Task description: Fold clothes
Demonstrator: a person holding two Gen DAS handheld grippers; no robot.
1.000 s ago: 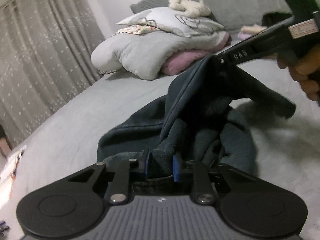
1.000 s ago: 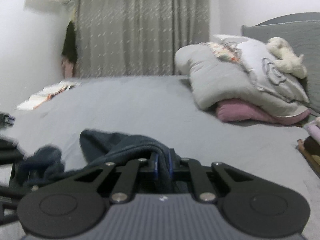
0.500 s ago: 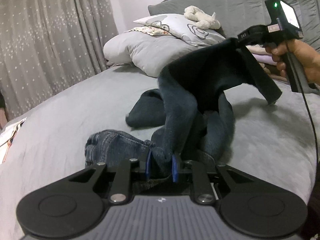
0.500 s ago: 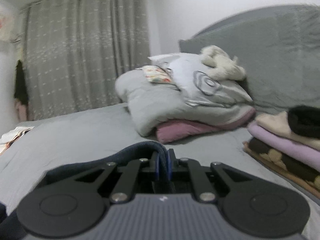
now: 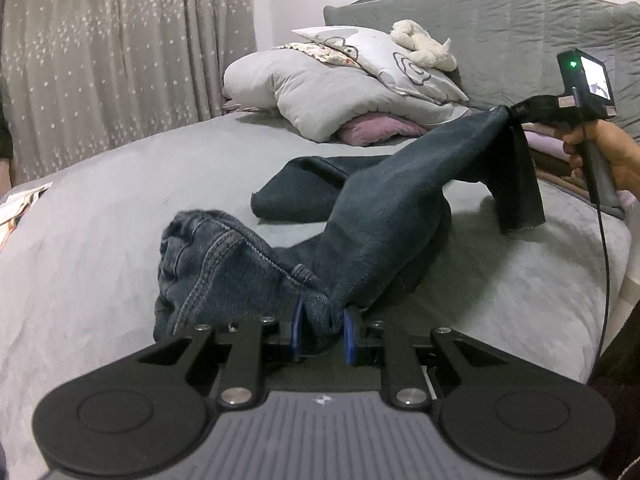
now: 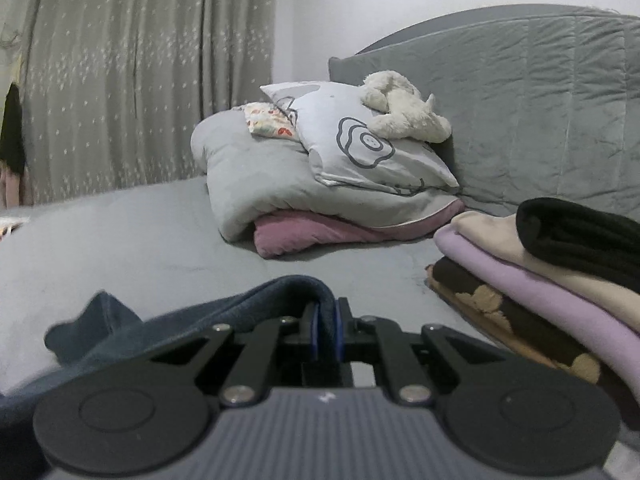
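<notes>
Dim, soft indoor light; fisheye-bent edges; slight blur.

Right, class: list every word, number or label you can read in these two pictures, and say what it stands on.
None can be read for certain.
White marking on the right claw: too small.
Lit screen on that tool: blurred.
Papers at far left: blurred.
</notes>
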